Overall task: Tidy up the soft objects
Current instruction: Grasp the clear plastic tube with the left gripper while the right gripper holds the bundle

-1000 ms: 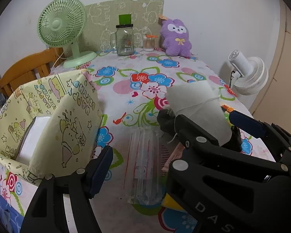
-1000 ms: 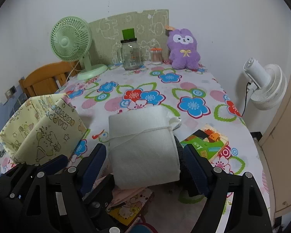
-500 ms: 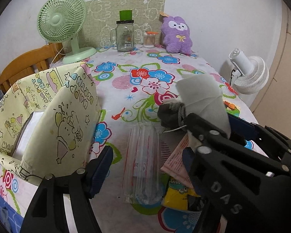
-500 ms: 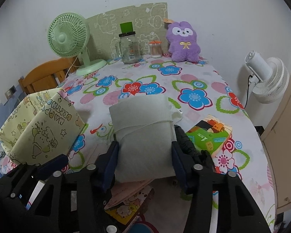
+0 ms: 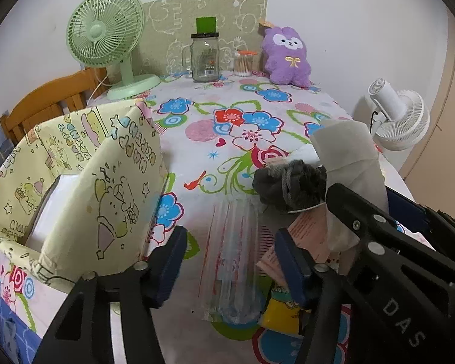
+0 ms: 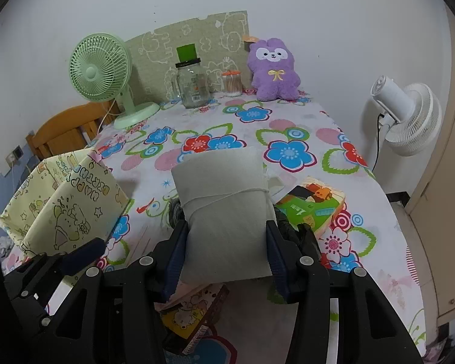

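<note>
My right gripper (image 6: 226,242) is shut on a white cloth bundle (image 6: 224,212) tied with string and holds it just above the floral tablecloth (image 6: 291,151). In the left wrist view the bundle (image 5: 348,151) stands at the right, with a grey knitted ball (image 5: 291,188) beside it. My left gripper (image 5: 229,261) is closing. A clear plastic packet (image 5: 230,257) lies between its fingers, and the pads are not touching it. A yellow patterned fabric box (image 5: 75,182) stands open at the left, with something white inside. A purple plush toy (image 6: 274,69) sits at the far end.
At the back stand a green desk fan (image 5: 106,30), a glass jar (image 5: 204,60) and a cotton swab tub (image 5: 242,63). A colourful carton (image 6: 312,206), a pink booklet (image 5: 306,236) and a yellow packet (image 5: 282,315) lie near the grippers. A white fan (image 6: 409,115) stands right of the table, and a wooden chair (image 6: 63,127) left.
The right jaws closed on the white bundle and squeezed it narrower. The left jaws narrowed around the clear packet, so the right finger now shows.
</note>
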Demonstrator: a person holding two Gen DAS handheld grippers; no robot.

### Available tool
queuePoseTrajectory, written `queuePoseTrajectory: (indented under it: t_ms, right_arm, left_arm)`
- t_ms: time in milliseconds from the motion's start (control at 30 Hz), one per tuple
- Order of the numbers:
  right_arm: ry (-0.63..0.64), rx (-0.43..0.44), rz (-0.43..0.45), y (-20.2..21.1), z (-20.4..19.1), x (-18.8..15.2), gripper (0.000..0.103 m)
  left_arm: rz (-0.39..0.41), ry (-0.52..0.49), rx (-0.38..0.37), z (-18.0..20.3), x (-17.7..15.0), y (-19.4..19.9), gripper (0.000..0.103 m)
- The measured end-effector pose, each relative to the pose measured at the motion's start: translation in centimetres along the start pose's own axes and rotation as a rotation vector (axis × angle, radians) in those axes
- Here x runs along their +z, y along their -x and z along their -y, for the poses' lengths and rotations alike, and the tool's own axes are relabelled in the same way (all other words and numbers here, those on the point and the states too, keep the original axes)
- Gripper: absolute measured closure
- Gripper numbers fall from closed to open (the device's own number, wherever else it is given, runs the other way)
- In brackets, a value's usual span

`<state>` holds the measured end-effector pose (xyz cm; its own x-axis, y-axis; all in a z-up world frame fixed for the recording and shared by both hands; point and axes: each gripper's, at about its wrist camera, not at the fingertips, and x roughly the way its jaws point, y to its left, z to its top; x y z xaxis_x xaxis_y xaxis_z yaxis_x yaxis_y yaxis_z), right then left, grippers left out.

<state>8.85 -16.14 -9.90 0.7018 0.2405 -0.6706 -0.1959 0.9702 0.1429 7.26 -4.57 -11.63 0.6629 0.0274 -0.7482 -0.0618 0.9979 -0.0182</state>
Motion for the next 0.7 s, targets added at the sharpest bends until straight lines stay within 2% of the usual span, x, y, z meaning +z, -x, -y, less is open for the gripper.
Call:
queuePoseTrajectory:
  t_ms: [400, 467, 500, 533, 567, 700]
  right_arm:
    - [0.009, 0.003, -0.025, -1.5, -0.7, 0.1, 0.050]
    - [0.010, 0.001, -0.025, -1.6, -0.8, 0.2, 0.050]
    - [0.010, 0.000, -0.024, -1.6, -0.8, 0.2, 0.050]
    - [0.012, -0.001, -0.023, -1.7, -0.9, 0.3, 0.050]
    - [0.015, -0.003, -0.026, -1.8, -0.9, 0.3, 0.050]
    - [0.019, -0.011, -0.036, -2.3, -1.1, 0.3, 0.049]
  left_arm:
    - [-0.002, 0.000, 0.012, -0.3, 0.3, -1.6, 0.046]
    - [-0.010, 0.006, 0.007, -0.4, 0.6, -2.0, 0.051]
    - [-0.029, 0.011, 0.004, -0.4, 0.7, -2.5, 0.059]
    - [-0.053, 0.016, 0.001, -0.5, 0.7, -2.9, 0.062]
    - [-0.076, 0.023, 0.002, -0.6, 0.7, -3.4, 0.063]
    - [-0.070, 0.017, 0.004, -0.6, 0.6, -3.6, 0.065]
